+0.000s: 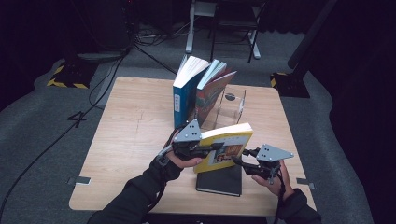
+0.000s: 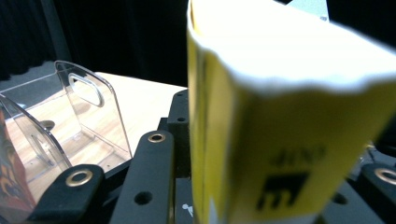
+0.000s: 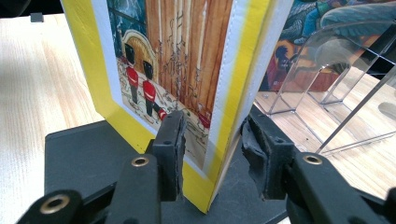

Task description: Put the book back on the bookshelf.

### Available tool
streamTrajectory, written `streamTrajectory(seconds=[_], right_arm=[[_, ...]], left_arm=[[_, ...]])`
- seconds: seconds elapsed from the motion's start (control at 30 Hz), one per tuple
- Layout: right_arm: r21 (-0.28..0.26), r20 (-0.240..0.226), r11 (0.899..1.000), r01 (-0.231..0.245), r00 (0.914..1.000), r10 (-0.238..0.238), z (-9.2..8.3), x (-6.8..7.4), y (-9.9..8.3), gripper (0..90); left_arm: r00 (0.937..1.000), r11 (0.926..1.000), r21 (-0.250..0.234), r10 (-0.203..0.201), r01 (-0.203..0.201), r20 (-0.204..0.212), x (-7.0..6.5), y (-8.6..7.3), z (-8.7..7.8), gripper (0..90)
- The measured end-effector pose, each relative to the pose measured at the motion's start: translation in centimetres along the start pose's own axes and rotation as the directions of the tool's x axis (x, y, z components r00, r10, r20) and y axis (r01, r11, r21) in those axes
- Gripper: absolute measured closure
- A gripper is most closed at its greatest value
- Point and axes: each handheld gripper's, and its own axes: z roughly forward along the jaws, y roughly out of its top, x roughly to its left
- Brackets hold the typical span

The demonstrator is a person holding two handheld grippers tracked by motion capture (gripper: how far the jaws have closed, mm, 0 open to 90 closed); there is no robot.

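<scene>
Wooden table (image 1: 126, 140): both grippers' jaws clamp yellow book (image 1: 224, 147); right gripper view reveals its guards picture.

Likely studio: black curtains (image 1: 364, 93), cables (image 1: 42, 149)

Wooden table (image 1: 126, 140) on grey carpet (image 1: 42, 126); dark room, chair legs (image 1: 224, 32) behind.

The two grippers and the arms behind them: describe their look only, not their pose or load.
Both the left gripper and the right gripper are black, each topped by a grey three-cornered plate dotted with small holes. Their jaws carry brass-coloured rivets and dark ribbed pads. A dark cable trails from each. The person's sleeves are dark and long.
</scene>
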Motion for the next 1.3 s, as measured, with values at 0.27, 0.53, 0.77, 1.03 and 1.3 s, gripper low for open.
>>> streamTrajectory(seconds=[0.27, 0.53, 0.77, 1.03, 1.3], right_arm=[[-0.002, 0.001, 1.000, -0.004, 1.0000, 0.004, 0.0, 0.0, 0.0, 59.7], [0.005, 0.000, 1.000, 0.008, 1.0000, -0.008, -0.1, 0.2, 0.1, 57.5], [0.059, 0.011, 0.998, 0.022, 0.9997, -0.023, -0.6, 0.0, -0.3, 42.5], [0.139, 0.048, 0.990, -0.016, 0.9988, 0.009, -2.4, -1.3, -2.2, 30.6], [0.235, 0.081, 0.969, -0.073, 0.9952, 0.055, -3.3, -2.8, -5.6, 25.7]], left_arm=[[0.9976, 0.9973, 0.033, -0.065, 0.066, -0.026, -0.2, 0.4, 0.0, 73.8], [0.9994, 0.9993, 0.028, -0.024, 0.025, -0.024, -0.4, 0.3, 0.0, 74.6], [0.9981, 0.9987, 0.011, -0.049, 0.049, -0.039, -0.1, 0.1, 0.0, 74.4], [0.9969, 0.9989, 0.010, -0.045, 0.046, -0.065, -0.2, 0.1, 0.1, 74.2], [0.9973, 0.9996, 0.011, -0.024, 0.025, -0.070, -0.5, 0.1, 0.1, 74.4]])
